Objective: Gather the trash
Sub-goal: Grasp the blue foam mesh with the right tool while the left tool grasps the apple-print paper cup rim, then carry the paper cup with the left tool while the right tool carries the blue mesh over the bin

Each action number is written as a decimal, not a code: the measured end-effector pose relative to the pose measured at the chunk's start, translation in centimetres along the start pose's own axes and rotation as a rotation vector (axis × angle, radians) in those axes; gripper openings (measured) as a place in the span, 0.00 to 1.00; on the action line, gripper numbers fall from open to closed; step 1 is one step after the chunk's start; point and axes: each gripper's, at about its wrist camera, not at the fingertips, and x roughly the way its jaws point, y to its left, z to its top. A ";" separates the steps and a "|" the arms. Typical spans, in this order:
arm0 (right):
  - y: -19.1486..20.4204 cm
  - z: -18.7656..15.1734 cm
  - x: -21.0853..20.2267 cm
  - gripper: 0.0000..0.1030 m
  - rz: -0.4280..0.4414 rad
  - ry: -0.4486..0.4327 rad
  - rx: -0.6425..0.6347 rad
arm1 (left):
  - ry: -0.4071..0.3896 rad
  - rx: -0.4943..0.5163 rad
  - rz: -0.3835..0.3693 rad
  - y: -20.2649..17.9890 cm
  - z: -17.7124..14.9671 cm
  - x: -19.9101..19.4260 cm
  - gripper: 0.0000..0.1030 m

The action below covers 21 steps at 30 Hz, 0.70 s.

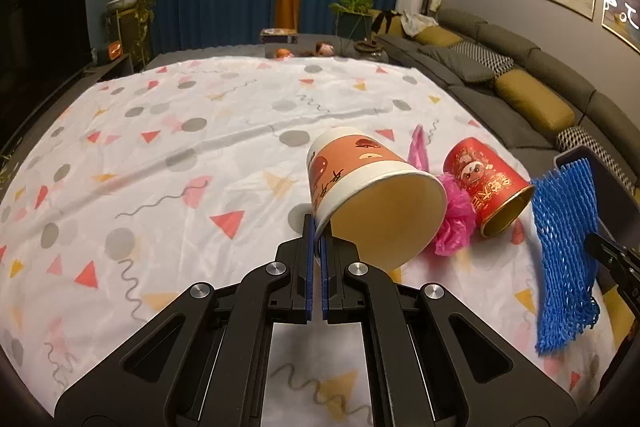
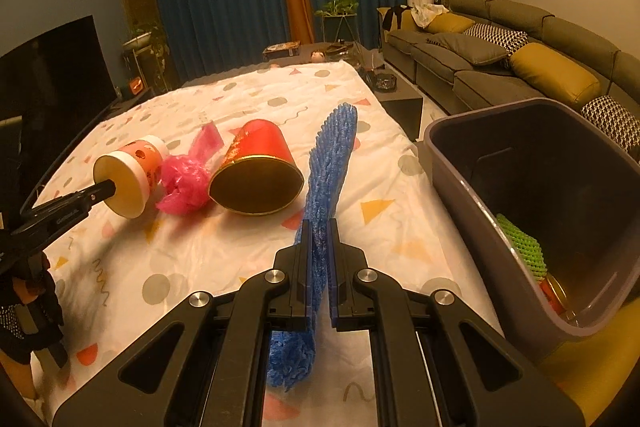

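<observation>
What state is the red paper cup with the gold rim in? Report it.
Tipped over. The red paper cup with the gold rim lies on its side on the patterned tablecloth, mouth facing the cameras, inside bare and no gripper touching it.

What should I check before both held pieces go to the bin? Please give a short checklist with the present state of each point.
1. Left gripper holds the paper cup by its rim: ok, jaws shut on the rim wall.
2. Right gripper holds the blue foam net: ok, the net is pinched between the jaws.
3. Grey bin is open and has room: ok; a green net and something red lie at the bottom.
4. Red cup and pink plastic bag stay clear of the lifted cup: cannot tell; the bag lies very near it.
5. Grip on the rim is firm enough: cannot tell.
</observation>
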 end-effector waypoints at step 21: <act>-1.7 0.6 -4.6 0.07 0.012 -0.108 0.022 | -0.140 0.042 -0.065 -3.3 0.7 -7.2 0.02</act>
